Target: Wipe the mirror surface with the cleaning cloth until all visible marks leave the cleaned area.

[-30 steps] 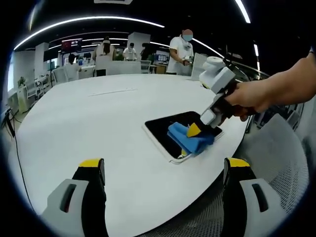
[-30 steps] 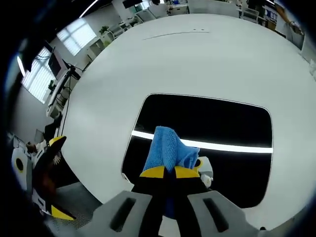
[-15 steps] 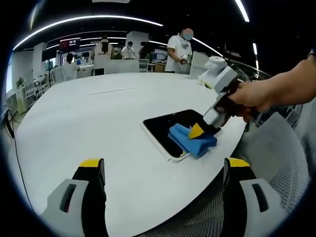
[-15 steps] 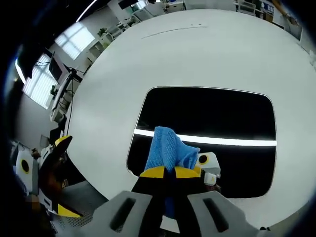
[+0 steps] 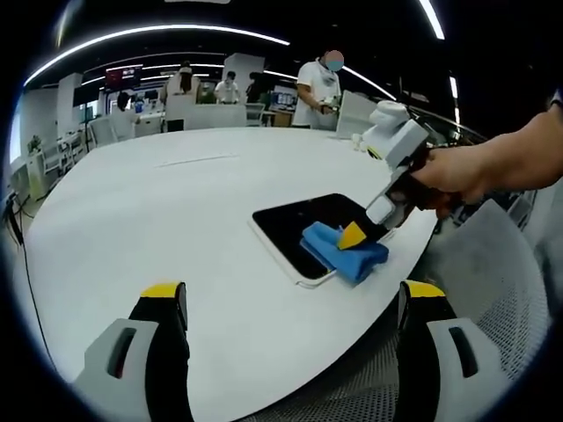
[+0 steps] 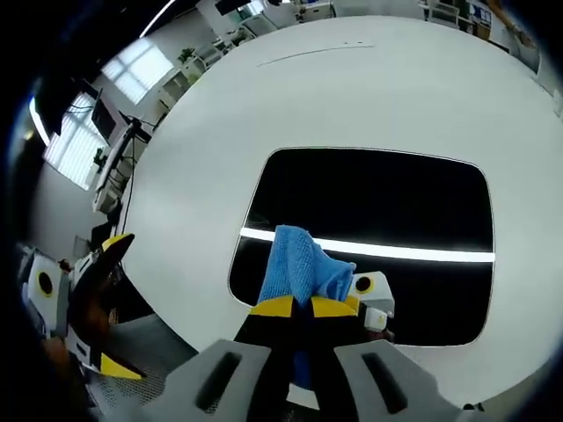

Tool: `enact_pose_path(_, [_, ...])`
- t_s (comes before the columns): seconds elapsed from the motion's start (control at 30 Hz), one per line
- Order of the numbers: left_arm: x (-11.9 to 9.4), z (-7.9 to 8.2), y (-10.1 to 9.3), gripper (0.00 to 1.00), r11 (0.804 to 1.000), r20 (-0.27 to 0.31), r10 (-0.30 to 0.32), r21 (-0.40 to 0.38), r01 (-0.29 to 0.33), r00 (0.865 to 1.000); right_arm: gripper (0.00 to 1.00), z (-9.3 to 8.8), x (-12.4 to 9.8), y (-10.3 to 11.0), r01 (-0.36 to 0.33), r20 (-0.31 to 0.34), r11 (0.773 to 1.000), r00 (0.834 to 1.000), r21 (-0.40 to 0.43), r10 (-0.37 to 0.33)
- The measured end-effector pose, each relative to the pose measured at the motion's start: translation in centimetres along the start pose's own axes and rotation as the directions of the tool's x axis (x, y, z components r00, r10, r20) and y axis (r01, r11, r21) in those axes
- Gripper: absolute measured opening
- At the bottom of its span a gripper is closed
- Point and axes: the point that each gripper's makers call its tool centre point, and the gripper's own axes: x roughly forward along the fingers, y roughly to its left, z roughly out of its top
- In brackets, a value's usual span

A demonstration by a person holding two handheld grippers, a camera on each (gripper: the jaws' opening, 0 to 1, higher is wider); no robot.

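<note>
Mirror: dark rectangular glass panel with rounded corners and a thin pale rim [image 6: 378, 211], flat on the broad white round table [image 5: 149, 220], close to the table's near edge. Blue terry cleaning cloth [image 6: 297, 268] bunched on the mirror's near end, touching the glass, pinched between the yellow-tipped jaws of the right gripper [image 6: 294, 306], which are closed tight on the cloth with no gap between the tips. Same cloth [image 5: 345, 249] seen from the left gripper view at the mirror's [image 5: 308, 227] end nearest the table edge, one fold reaching the rim there, the right gripper [image 5: 354, 236] slanting down onto it from a bare hand [image 5: 440, 174] and forearm. Across the mirror, beyond the cloth, a bright white stripe of reflected ceiling light [image 6: 413, 253]; beside the cloth, a reflection of the gripper's pale body on the glass. No marks legible on the dark surface at this sharpness. Left gripper [image 5: 295, 303] off the mirror, over the table's near edge, well apart from the cloth, jaws spread wide with nothing between them. Beyond the table, on the side far from the mirror, standing people [image 5: 318, 88] and office desks under curved ceiling light strips.
</note>
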Motion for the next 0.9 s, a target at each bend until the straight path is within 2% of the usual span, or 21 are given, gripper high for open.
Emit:
enact_pose_path(0.13, [0.0,0.0,0.0,0.99,1.000,0.001,0.000,-0.003,0.000,1.000,0.00,0.1,0.2,0.0,-0.004,0.001,1.000,1.000,-0.001,0.004])
enact_pose_path(0.43, [-0.1,-0.2,0.1,0.99,1.000,-0.015,0.006,0.011,-0.006,1.000,0.00,0.3,0.1,-0.3,0.001,-0.002,0.998,1.000,-0.060,-0.001])
enact_pose_path(0.6, [0.0,-0.5,-0.3,0.99,1.000,-0.034,-0.010,0.020,0.011,0.999,0.00,0.2,0.0,-0.7,-0.001,-0.003,0.998,1.000,-0.057,0.001])
enact_pose_path(0.9, [0.0,-0.4,-0.3,0.99,1.000,-0.028,-0.015,0.012,0.015,0.999,0.00,-0.2,-0.7,-1.1,0.004,0.000,0.999,1.000,-0.053,-0.004])
